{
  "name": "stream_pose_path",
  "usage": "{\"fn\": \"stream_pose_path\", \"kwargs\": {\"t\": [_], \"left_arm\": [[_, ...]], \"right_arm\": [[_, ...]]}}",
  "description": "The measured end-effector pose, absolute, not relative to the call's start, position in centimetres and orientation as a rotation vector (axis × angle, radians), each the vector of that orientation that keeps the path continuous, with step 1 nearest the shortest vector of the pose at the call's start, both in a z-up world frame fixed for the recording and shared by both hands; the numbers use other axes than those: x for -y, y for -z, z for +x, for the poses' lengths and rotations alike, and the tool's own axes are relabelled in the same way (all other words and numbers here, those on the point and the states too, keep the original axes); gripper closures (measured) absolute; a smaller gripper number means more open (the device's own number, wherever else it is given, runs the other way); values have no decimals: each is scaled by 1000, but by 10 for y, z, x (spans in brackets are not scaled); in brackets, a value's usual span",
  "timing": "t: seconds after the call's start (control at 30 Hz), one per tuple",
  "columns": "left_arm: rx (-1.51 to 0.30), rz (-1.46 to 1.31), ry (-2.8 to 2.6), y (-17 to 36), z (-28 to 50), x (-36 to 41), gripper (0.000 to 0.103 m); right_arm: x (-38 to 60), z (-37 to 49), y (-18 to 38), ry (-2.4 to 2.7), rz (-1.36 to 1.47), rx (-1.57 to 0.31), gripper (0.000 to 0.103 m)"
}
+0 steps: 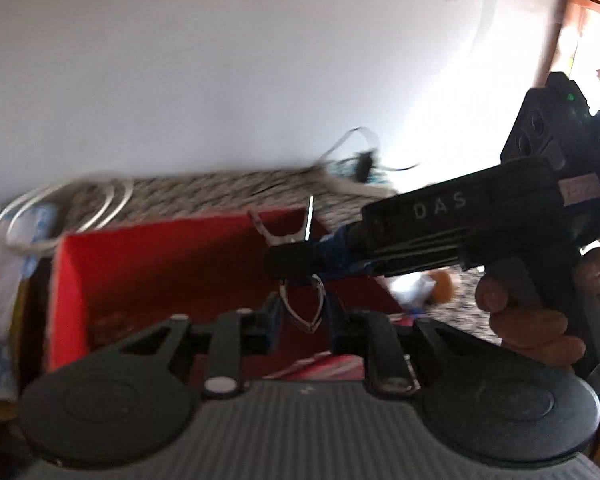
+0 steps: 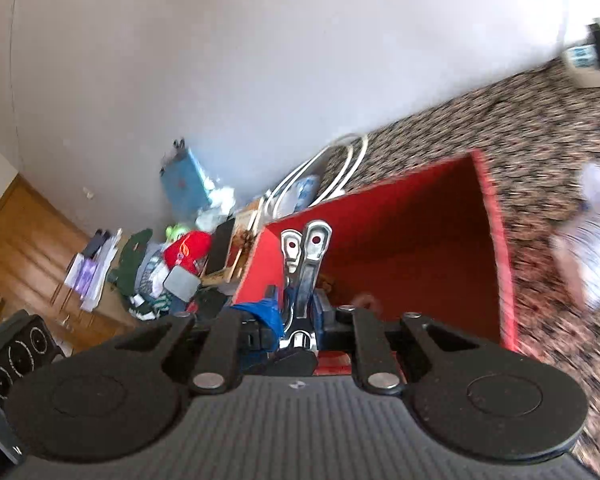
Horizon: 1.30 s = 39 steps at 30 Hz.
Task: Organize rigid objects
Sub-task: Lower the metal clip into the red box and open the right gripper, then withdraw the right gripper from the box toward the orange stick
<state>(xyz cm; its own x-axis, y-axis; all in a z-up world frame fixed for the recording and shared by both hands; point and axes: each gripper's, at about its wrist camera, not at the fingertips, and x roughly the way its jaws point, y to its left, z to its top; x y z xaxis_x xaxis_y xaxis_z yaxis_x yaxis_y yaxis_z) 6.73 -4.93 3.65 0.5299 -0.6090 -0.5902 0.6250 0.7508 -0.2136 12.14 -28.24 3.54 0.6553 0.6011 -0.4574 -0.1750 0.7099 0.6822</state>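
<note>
A metal spring clip (image 2: 305, 276) with two handle ends stands up between my right gripper's (image 2: 298, 316) fingers, which are shut on it. In the left wrist view the same clip (image 1: 300, 276) spans both grippers: the right gripper (image 1: 296, 260) reaches in from the right and pinches its middle, its handles point up, and its looped lower end hangs between my left gripper's (image 1: 302, 320) blue-padded fingers, which stand close beside it. Both grippers hover over an open red box (image 1: 112, 268), which also shows in the right wrist view (image 2: 412, 220). Small brown bits lie on the box floor.
The box sits on a speckled patterned surface (image 2: 548, 128). White cables (image 2: 340, 168) coil behind it by the white wall. A heap of clutter (image 2: 180, 256) lies on the left. White paper (image 2: 596, 236) lies to the right. A hand (image 1: 540, 312) holds the right gripper's handle.
</note>
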Motion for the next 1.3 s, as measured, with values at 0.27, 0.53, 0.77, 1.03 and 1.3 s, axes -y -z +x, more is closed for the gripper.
{"fn": "stream_pose_path", "kwargs": {"t": [0.27, 0.53, 0.77, 1.03, 1.3], "left_arm": [[-881, 10, 528, 16, 107, 28, 84], [-893, 2, 438, 15, 115, 14, 76], [-862, 22, 410, 8, 106, 14, 58], [-794, 49, 387, -11, 78, 10, 52], [-745, 20, 421, -30, 41, -11, 52]], "right_arm": [[225, 206, 23, -582, 606, -980, 103], [192, 237, 46, -638, 608, -1163, 103], [187, 241, 46, -671, 577, -1201, 96], [221, 217, 34, -699, 703, -1056, 96], [259, 136, -1, -605, 661, -797, 94]]}}
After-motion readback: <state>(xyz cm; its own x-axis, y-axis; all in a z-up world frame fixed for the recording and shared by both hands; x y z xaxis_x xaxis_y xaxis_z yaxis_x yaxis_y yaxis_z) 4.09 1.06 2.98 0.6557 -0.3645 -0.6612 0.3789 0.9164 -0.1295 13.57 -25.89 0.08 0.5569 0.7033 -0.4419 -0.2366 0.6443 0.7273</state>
